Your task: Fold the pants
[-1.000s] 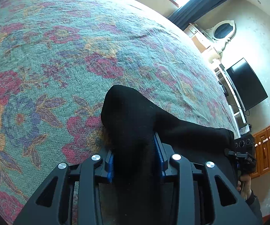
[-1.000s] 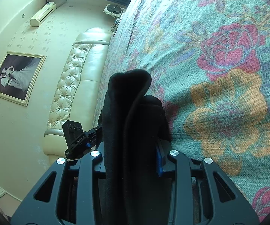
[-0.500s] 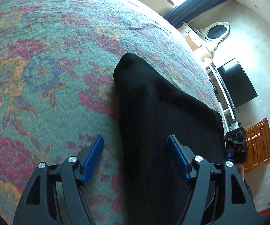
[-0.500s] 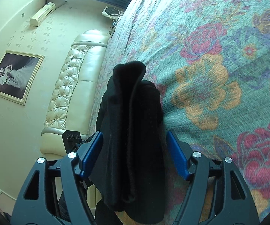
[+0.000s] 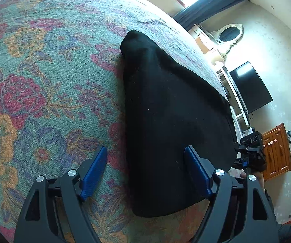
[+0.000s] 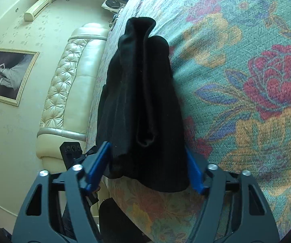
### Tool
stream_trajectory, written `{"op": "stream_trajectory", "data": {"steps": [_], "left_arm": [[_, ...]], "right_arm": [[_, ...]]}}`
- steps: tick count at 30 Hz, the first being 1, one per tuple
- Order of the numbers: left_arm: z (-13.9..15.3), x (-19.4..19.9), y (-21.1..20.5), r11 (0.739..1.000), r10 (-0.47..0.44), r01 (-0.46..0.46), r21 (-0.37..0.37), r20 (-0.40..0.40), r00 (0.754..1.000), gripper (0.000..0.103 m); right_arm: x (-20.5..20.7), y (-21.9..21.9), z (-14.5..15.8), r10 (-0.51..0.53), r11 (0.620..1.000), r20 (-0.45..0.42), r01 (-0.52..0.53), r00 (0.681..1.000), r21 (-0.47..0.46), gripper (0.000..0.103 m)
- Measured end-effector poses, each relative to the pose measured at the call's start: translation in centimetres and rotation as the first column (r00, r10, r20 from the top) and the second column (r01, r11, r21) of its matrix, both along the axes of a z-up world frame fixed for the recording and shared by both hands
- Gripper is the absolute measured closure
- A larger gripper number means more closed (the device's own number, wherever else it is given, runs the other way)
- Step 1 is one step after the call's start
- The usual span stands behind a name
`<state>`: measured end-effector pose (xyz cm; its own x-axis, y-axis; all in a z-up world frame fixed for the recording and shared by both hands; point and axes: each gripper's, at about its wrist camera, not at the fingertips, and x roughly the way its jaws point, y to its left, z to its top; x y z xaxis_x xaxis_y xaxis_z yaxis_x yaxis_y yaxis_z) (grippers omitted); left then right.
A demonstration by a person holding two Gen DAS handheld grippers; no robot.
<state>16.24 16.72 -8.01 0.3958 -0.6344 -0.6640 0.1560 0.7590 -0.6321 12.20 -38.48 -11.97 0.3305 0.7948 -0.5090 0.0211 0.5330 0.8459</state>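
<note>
Since a second earlier, both grippers had let go of the folded black pants (image 5: 171, 121) and drawn back from them, so that more of the bundle lay in view on the floral bedspread (image 5: 44, 85). Then, the blue pads had been clamped on the cloth; now they stood off it.

In the left wrist view, the left gripper (image 5: 145, 166) had its jaws wide and still opening. Its left pad hung over bare bedspread, clear of the cloth, and its right pad stood over the near right part of the pants, apparently not pressing on them. The pants lay flat as a dark wedge, narrow at the far end and broad at the near end. The other gripper showed at the right edge, beyond the pants, in front of a wooden cabinet (image 5: 276, 147), with a dark television (image 5: 248, 87) farther back on the wall.

In the right wrist view, the right gripper (image 6: 147, 170) was released too, its jaws closing a little around the near end of the pants (image 6: 143, 101), each pad just beside a flank. The folded layers showed as long ridges running away from the camera. A tufted cream headboard (image 6: 72, 85) and a framed picture (image 6: 7, 75) stood to the left.
</note>
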Motion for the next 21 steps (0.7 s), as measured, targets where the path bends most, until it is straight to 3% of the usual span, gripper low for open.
{"op": "stream_trajectory", "data": {"steps": [7,9,21], "left_arm": [[0.2,-0.1,-1.7,0.999,-0.034,0.034,0.013,0.028,0.999,0.027],[-0.3,0.5,-1.5,0.999,-0.029,0.029,-0.033,0.011,1.0,0.042],[0.4,0.2,-1.7,1.0,0.005,-0.005,0.013,0.033,0.999,0.061]], "right_arm": [[-0.8,-0.4,-0.7,-0.037,0.999,0.001,0.037,0.999,0.024,0.064],[-0.9,-0.7,-0.9,-0.039,0.999,0.005,0.039,0.999,0.038,0.067],[-2.6,-1.5,-0.5,-0.063,0.998,0.05,0.061,0.997,0.033,0.075]]}}
